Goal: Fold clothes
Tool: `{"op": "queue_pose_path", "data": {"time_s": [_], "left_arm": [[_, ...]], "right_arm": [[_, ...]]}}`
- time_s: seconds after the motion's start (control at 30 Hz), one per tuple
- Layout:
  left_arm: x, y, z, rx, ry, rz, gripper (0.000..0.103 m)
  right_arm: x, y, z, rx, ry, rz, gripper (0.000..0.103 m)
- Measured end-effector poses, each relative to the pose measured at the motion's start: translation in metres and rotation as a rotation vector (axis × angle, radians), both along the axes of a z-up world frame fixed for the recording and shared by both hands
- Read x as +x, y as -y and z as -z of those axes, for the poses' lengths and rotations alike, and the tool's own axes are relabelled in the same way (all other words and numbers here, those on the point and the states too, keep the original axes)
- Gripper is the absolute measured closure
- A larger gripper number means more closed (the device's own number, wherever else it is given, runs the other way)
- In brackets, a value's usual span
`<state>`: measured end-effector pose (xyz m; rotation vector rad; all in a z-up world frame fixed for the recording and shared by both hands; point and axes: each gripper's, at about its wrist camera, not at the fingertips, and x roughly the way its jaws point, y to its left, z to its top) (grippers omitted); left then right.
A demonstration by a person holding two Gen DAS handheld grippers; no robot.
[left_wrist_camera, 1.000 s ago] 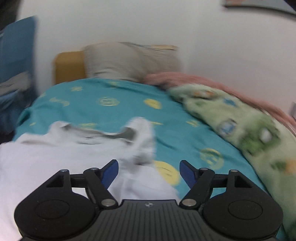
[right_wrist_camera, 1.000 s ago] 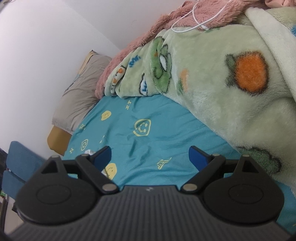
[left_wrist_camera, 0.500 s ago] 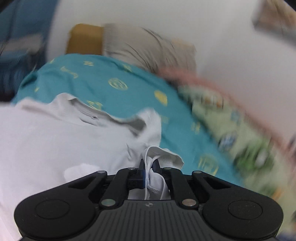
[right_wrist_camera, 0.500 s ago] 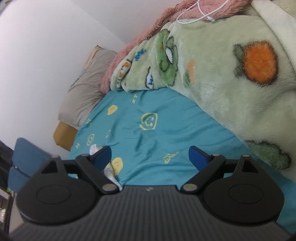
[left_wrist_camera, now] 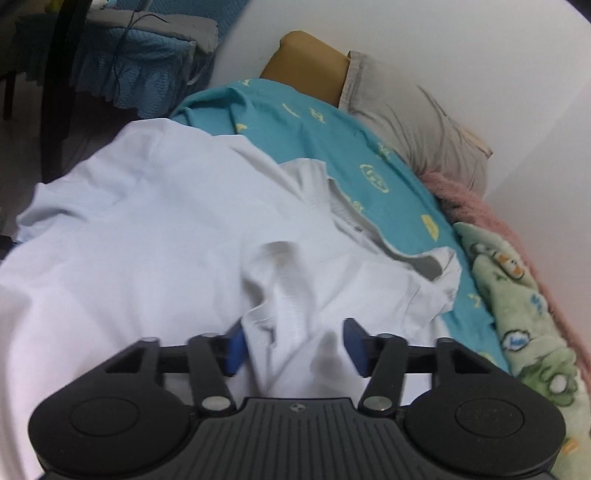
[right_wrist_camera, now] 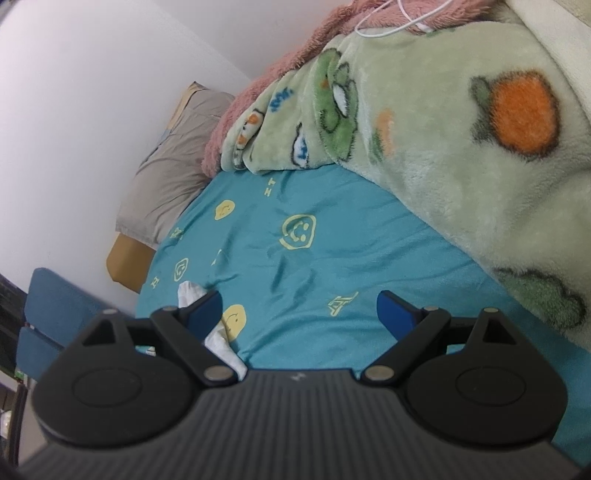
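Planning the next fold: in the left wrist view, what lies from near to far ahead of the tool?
Left tool, white shirt, teal sheet, grey pillow, wall.

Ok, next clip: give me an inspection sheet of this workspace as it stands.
Surface: bed with a teal sheet, smiley print.
Job's things: white shirt spread on the sheet, its sleeve bunched between the left fingers.
Clutter: green blanket, pink blanket, grey pillow.
Grippers: left gripper open over the sleeve; right gripper open over bare sheet.
Cables: white cable on the pink blanket.
Surroundings: white wall, blue chair.
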<state>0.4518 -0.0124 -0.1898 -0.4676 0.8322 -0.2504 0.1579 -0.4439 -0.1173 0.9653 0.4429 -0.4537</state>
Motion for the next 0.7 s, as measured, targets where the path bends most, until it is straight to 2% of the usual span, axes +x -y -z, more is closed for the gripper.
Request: {"op": "queue_pose_path", "data": {"time_s": [0.07,0.1,0.13,0.17,0.2,0.27,0.37,0.4,0.43,0.5,0.63,0.7], "left_arm": [[0.007,0.01,-0.003,0.014,0.003,0.004,0.039],[0.012,0.016,-0.004,0.028,0.006,0.008,0.044],[0.016,0.023,-0.006,0.055,0.008,0.014,0.054],[0.022,0.032,-0.009,0.113,0.008,0.026,0.087],[0.027,0.039,-0.013,0.163,0.009,0.038,0.098],[0.034,0.048,-0.028,0.213,0.059,0.032,0.099],[0.043,0.068,-0.048,0.385,0.152,-0.041,0.098],[0.046,0.075,-0.049,0.437,0.16,-0.051,0.094],[0.049,0.079,-0.046,0.455,0.136,-0.048,0.088],[0.041,0.08,-0.042,0.443,0.092,-0.057,0.067],[-0.007,0.075,-0.057,0.417,0.1,-0.034,0.057],[-0.045,0.07,-0.07,0.388,0.104,-0.023,0.052]], "right_arm": [[0.004,-0.002,0.001,-0.006,-0.006,-0.02,0.011],[0.006,-0.004,0.001,-0.007,-0.009,-0.039,0.011],[0.009,-0.007,0.001,-0.01,-0.011,-0.061,0.011],[0.013,-0.01,0.001,-0.016,-0.014,-0.089,0.011],[0.017,-0.014,0.0,-0.026,-0.018,-0.127,0.011],[0.025,-0.024,-0.003,-0.061,-0.019,-0.201,0.011],[0.033,-0.041,-0.01,-0.141,-0.012,-0.273,0.011],[0.035,-0.046,-0.012,-0.164,-0.007,-0.288,0.011],[0.035,-0.052,-0.013,-0.177,-0.002,-0.301,0.011],[0.034,-0.059,-0.015,-0.192,0.007,-0.347,0.011],[0.03,-0.07,-0.023,-0.215,0.028,-0.448,0.011],[0.026,-0.075,-0.028,-0.231,0.042,-0.492,0.011]]}}
